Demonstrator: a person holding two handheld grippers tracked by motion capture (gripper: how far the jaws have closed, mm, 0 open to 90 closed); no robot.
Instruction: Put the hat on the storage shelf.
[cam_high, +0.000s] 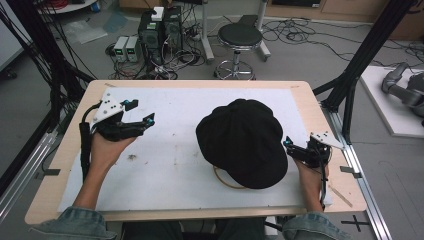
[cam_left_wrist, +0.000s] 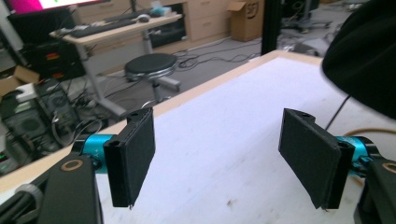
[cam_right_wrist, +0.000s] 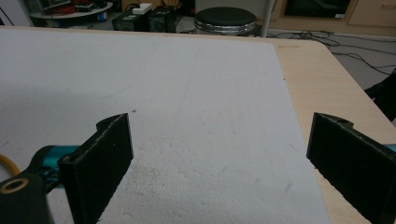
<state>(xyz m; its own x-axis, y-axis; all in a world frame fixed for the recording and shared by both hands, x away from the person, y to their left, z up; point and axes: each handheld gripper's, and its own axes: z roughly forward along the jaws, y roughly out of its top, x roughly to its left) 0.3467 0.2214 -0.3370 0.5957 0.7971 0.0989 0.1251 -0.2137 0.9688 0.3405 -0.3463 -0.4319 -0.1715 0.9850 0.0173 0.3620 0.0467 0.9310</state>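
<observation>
The black cap lies crown-up right of centre on the white mat that covers the surface, its eight-panel crown puffed and rounded, its near edge sitting over a thin yellowish loop that peeks out from under it. It reads as soft cloth: light, floppy, likely to sag and fold as soon as one side lifts, and not at all fragile. The fabric should give the pads good friction, so slipping is less of a worry than pinching only a loose fold of the crown, which would let the rest droop. The firmer place to take hold is probably the rim or the brim at the near edge, where the material is doubled and stiffer; a hold on two opposite edges would keep its shape best. The right gripper sits just beside the cap's right edge, jaws spread wide with nothing between them, and in the right gripper view they frame bare mat. The left gripper is held well apart from the cap over the left part of the mat, also wide open and empty; in the left gripper view the cap's dark bulk fills the upper right corner. Beyond the far edge stands a black stool among cables on the floor.
</observation>
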